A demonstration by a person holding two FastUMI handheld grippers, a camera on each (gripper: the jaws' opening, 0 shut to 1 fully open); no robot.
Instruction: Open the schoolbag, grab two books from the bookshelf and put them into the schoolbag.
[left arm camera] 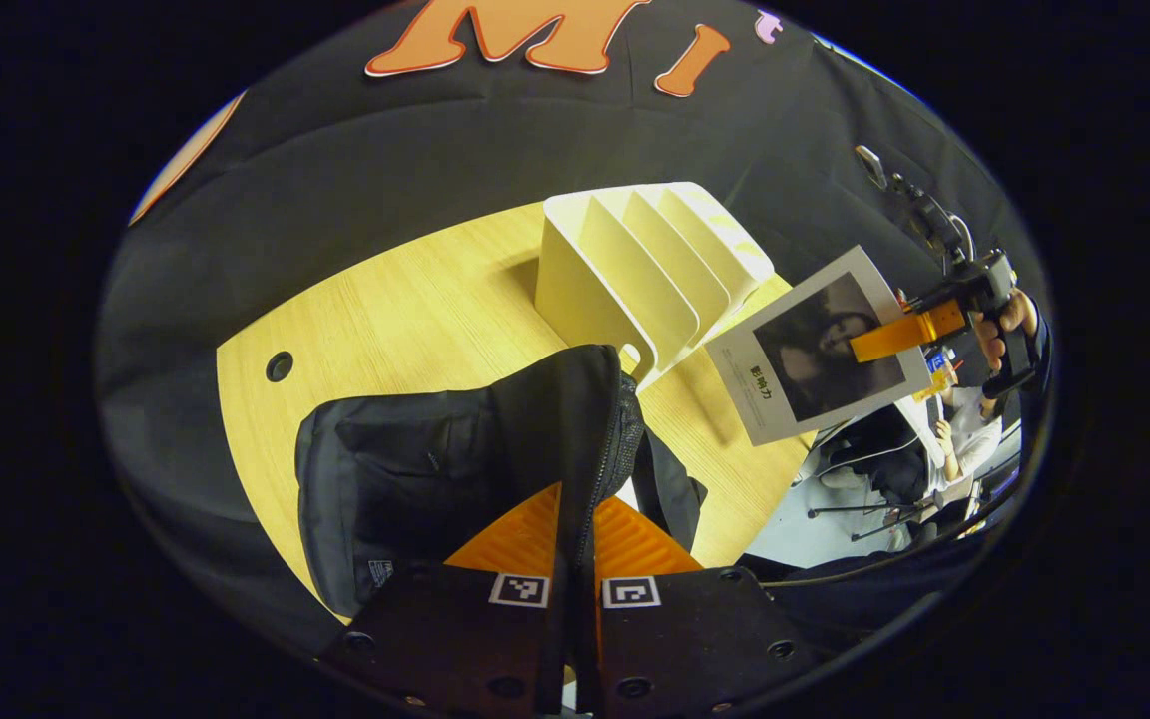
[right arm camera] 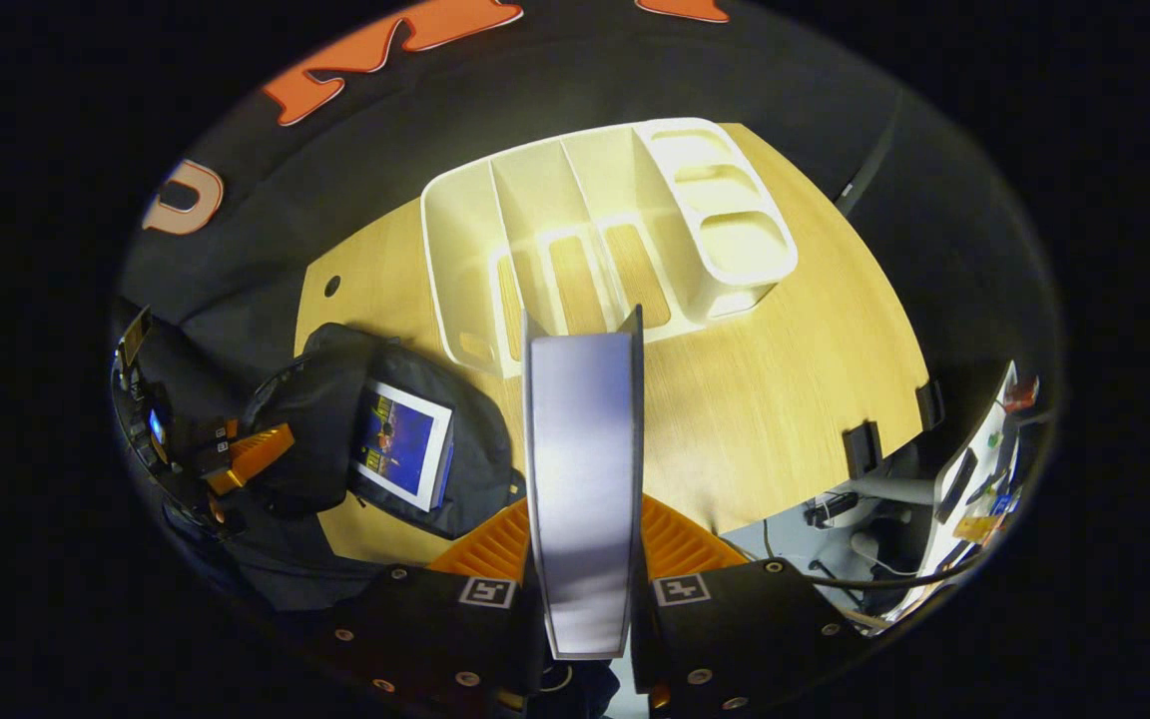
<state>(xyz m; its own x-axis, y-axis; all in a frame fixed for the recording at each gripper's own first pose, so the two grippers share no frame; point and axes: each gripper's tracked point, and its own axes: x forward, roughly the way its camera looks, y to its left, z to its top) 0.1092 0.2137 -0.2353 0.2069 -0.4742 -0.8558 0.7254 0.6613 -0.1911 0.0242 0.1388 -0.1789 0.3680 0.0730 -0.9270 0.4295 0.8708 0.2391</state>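
Observation:
The black schoolbag (left arm camera: 405, 479) lies on the wooden table (left arm camera: 385, 310) with its zippered flap pulled upright. My left gripper (left arm camera: 575, 524) is shut on that flap. In the right gripper view the schoolbag (right arm camera: 475, 449) is open and a blue-covered book (right arm camera: 403, 444) lies inside it, with the left gripper (right arm camera: 251, 454) at its flap. My right gripper (right arm camera: 585, 514) is shut on a second book (right arm camera: 583, 449), seen edge-on. From the left gripper view this book (left arm camera: 820, 350) has a dark portrait cover and hangs in the air right of the white bookshelf (left arm camera: 645, 270), held by the right gripper (left arm camera: 899, 335). The bookshelf (right arm camera: 595, 230) slots hold no books.
A round cable hole (left arm camera: 279, 365) is in the table left of the bag. Two black clamps (right arm camera: 864, 444) grip the table's near right edge. Beyond that edge are cables, stands and a seated person (left arm camera: 964, 439). Bare tabletop (right arm camera: 785, 359) lies right of the bookshelf.

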